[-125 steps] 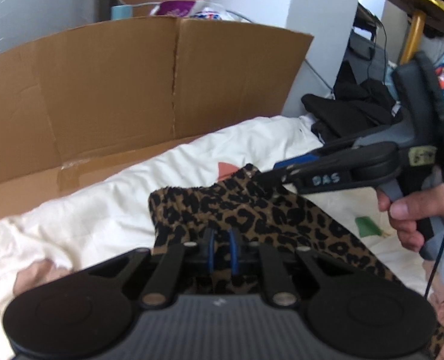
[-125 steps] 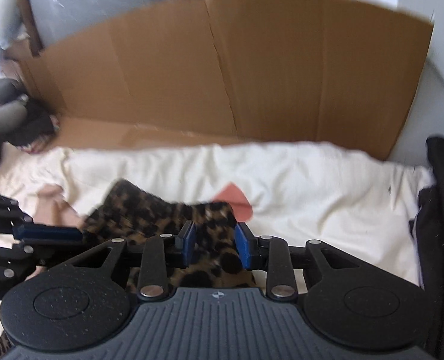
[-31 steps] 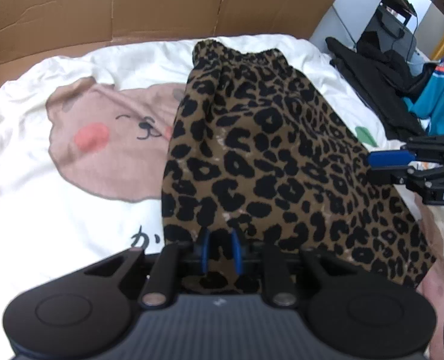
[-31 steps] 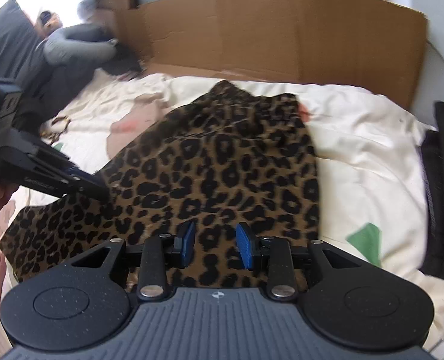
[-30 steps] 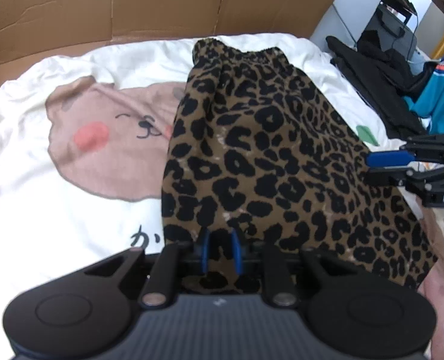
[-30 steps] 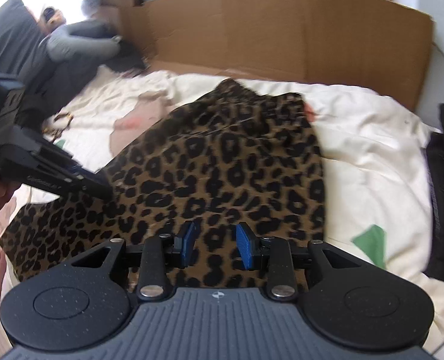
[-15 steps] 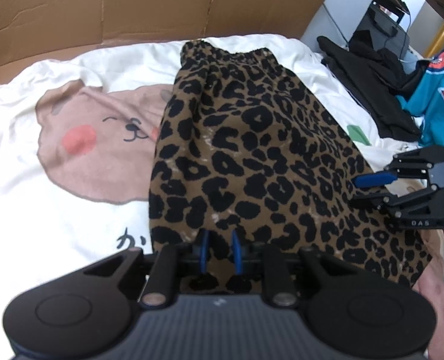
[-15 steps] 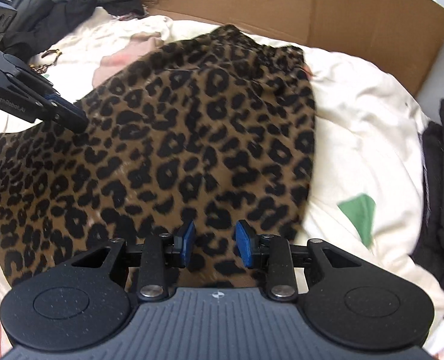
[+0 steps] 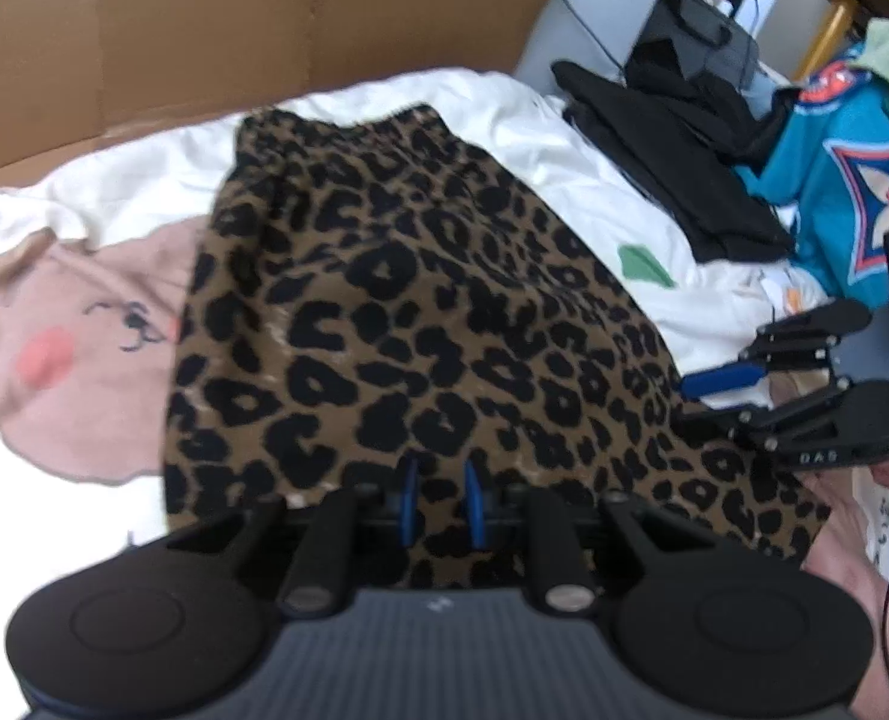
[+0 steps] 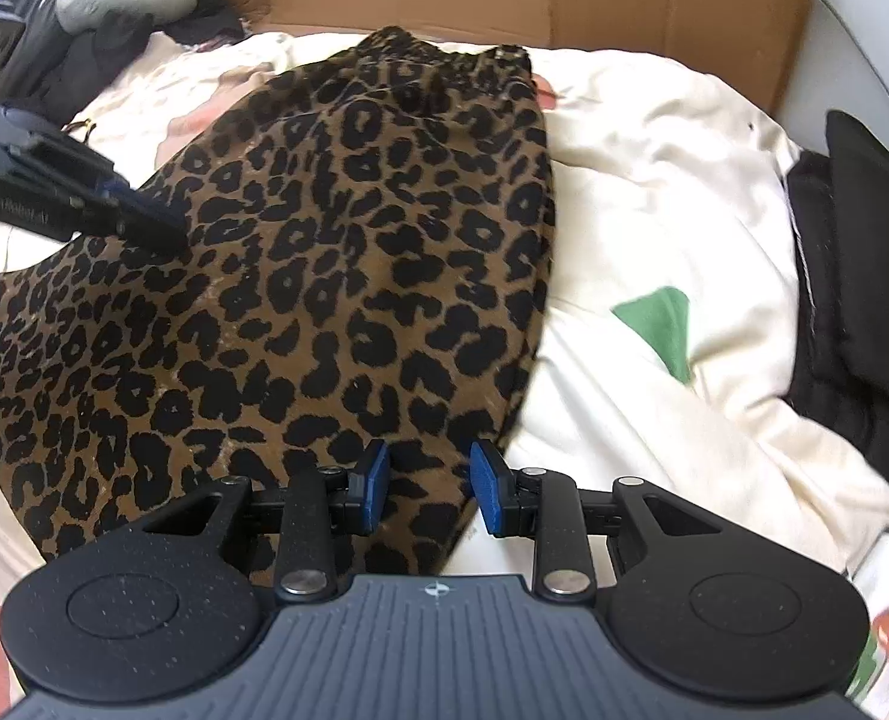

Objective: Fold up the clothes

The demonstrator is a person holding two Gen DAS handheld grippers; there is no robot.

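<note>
From my left wrist camera, I see a leopard-print skirt (image 9: 408, 312) spread lengthwise over a white bedsheet (image 9: 570, 144) printed with a pink bear face (image 9: 78, 348). The gathered waistband lies at the far end, near a tall cardboard sheet (image 9: 234, 30) standing behind the bed. My left gripper (image 9: 439, 507) sits at the near hem with its blue pads set narrow and a pinch of leopard cloth between them, so I judge it is holding that hem. At the right edge, my right gripper (image 9: 699, 399) reaches in to the skirt's other near corner. Black clothing (image 9: 672, 162) and a teal jersey (image 9: 834, 180) lie beyond the sheet.

From my right wrist camera, the same skirt (image 10: 324, 252) runs away from me, waistband far, flat with no crease across it. My right gripper (image 10: 429, 483) has its pads part-way apart with the hem's corner running between them; the cloth fills that gap, so I read it as a grip. The left gripper (image 10: 162, 231) shows at the left, on the cloth.

My judgement: the skirt is laid out and both near corners are taken, but no fold is made yet. All the folding remains.
</note>
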